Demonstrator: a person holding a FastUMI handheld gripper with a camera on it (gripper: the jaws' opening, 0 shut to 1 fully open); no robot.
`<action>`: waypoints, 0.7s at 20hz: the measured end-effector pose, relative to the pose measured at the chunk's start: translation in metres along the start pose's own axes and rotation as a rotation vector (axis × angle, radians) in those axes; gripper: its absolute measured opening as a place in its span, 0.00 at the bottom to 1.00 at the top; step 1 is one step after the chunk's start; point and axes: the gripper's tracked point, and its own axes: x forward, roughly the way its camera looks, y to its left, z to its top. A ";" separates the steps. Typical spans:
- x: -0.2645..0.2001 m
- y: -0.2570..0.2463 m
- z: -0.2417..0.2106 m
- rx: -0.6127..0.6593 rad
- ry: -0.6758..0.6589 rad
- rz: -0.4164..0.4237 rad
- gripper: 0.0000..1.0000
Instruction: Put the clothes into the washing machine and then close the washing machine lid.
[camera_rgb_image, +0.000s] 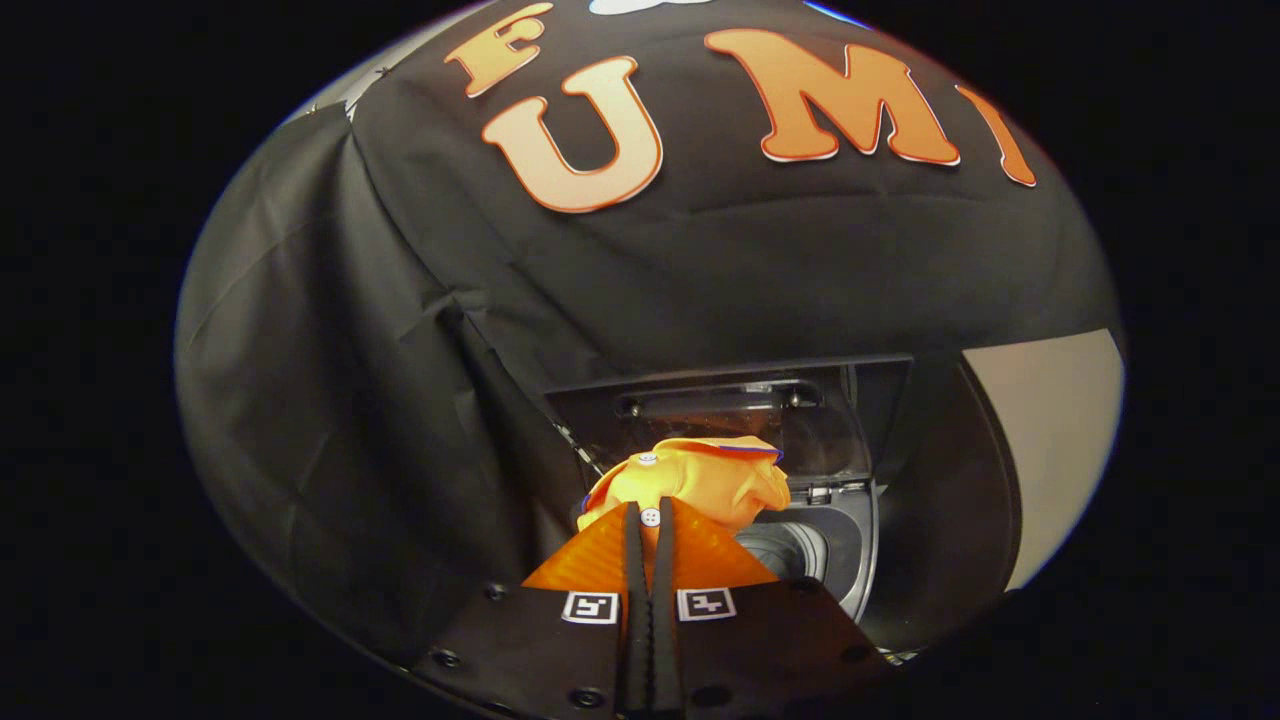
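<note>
Black cloth is hanging behind a washer (840, 540) whose lid (740, 420) is standing raised. Nearly closed, the claw (649, 520) is pinching an orange shirt (700, 475) between both fingers, and the bunched garment is hanging just ahead of them, above the washer's open drum.

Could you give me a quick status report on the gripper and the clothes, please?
Gripper shut on orange garment. Garment held up, just short of the washing machine. Lid up, drum opening unobstructed.

garment (700, 480) in tool (649, 520) | washer (840, 540) beyond | lid (730, 410) behind
</note>
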 end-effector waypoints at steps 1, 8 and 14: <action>0.011 -0.003 -0.007 0.003 0.014 -0.006 0.08; 0.072 -0.031 -0.048 0.021 0.049 -0.061 0.08; 0.118 -0.053 -0.099 0.004 0.087 -0.102 0.08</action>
